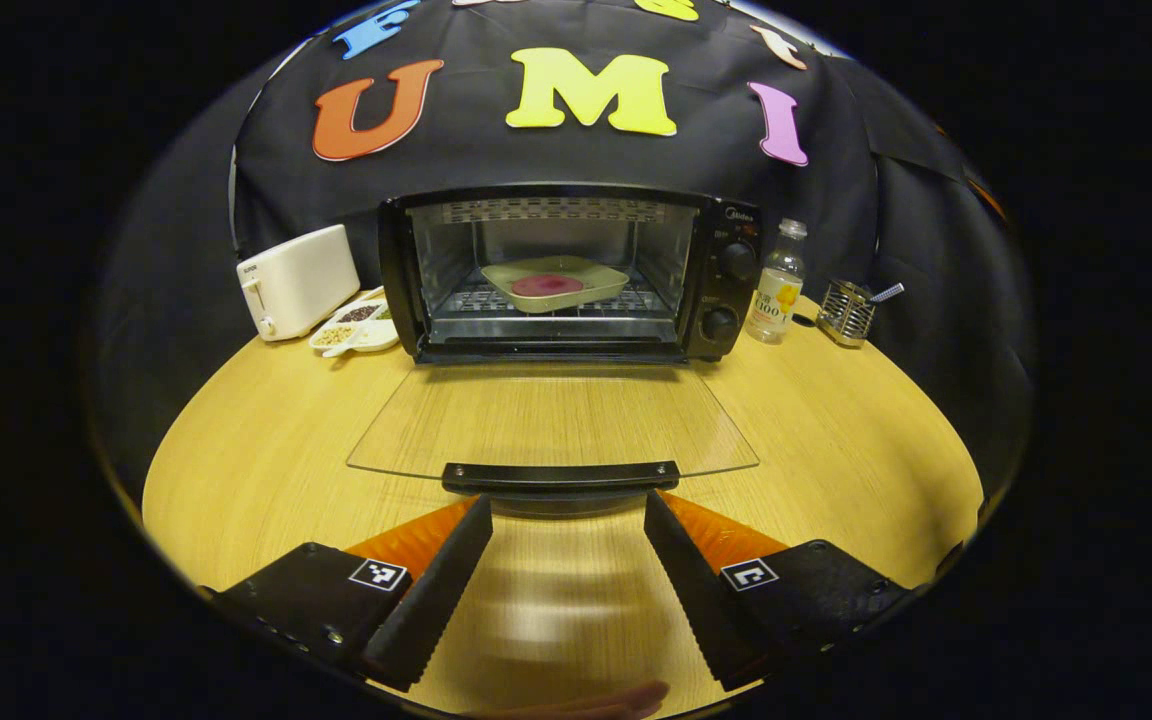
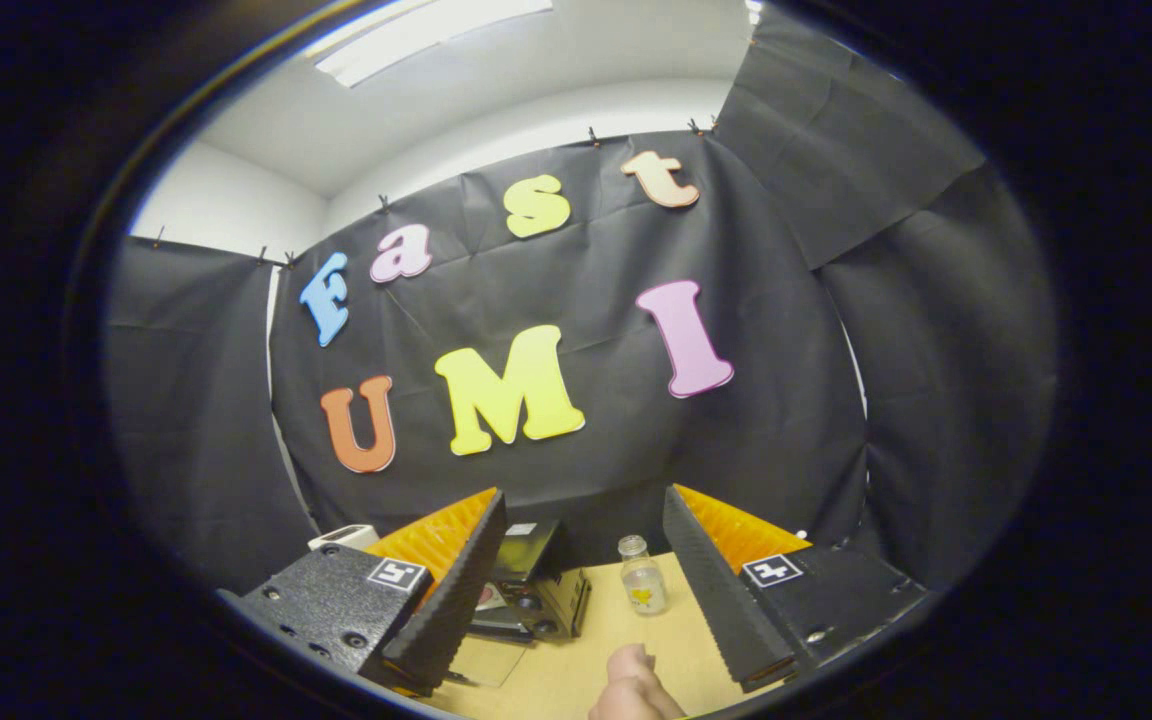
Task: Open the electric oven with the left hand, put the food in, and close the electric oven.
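Oven (image 1: pixel 576 270) sits at the back of a round wooden table (image 1: pixel 266 460), against black cloth wall. Its glass door (image 1: pixel 551 420) is folded down flat over the table, handle (image 1: pixel 561 476) at the near edge. Inside, on the rack, a pale tray (image 1: pixel 556 282) holds a dark red piece of food (image 1: pixel 546 285).

Left of oven: white toaster (image 1: pixel 296 280), then a small divided dish (image 1: pixel 356 325) of grains just beside the oven's corner. Right of oven: clear bottle (image 1: pixel 778 282) with a yellow label, then a wire holder (image 1: pixel 848 312) farther right.

Left gripper (image 1: pixel 566 520) hovers low over the table just in front of the door handle, fingers spread wide, nothing between them.

Right gripper (image 2: pixel 586 545) is tilted up toward the cloth wall, fingers wide apart and empty. Its view shows white ceiling with a light panel above the cloth, white wall at upper left. Below, between the fingers: the oven top, the bottle, bare tabletop. A hand (image 2: pixel 631 685) shows at the bottom edge.
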Available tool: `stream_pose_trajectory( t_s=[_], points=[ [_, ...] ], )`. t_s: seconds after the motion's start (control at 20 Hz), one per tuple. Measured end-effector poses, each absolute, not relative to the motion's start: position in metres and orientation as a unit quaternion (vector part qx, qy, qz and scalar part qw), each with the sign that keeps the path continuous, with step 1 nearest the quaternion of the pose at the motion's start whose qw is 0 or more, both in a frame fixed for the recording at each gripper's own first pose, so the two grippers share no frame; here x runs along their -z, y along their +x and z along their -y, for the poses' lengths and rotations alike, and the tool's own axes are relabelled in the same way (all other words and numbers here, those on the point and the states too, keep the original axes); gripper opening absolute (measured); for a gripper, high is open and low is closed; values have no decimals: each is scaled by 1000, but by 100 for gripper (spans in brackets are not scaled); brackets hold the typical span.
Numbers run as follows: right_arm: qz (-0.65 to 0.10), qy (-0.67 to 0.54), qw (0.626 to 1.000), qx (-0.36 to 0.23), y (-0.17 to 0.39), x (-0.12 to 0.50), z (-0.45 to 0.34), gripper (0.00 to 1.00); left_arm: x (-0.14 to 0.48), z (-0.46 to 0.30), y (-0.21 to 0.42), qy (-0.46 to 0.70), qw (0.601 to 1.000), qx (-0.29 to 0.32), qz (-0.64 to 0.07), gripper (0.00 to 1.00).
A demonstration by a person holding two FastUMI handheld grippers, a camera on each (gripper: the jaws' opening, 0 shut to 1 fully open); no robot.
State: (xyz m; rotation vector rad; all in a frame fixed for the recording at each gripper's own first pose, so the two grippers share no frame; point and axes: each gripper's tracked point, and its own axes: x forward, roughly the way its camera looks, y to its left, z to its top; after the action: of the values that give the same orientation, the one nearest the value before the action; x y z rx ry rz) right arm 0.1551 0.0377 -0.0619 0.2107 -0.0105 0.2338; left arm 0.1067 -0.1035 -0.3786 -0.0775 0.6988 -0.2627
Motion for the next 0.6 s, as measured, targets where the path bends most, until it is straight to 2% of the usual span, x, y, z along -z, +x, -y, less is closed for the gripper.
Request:
stream_pose_trajectory(
  t_s=[0.25,0.55,0.6],
  points=[
    [5,101,989,-109,157,62,-22,94,401,102,117,-21,924,119,-362,98],
    [12,102,990,-96,158,61,-11,94,400,103,123,-13,924,116,-365,98],
    [10,103,990,-96,159,62,-12,100,401,102,123,-14,924,116,-365,98]
  ],
)
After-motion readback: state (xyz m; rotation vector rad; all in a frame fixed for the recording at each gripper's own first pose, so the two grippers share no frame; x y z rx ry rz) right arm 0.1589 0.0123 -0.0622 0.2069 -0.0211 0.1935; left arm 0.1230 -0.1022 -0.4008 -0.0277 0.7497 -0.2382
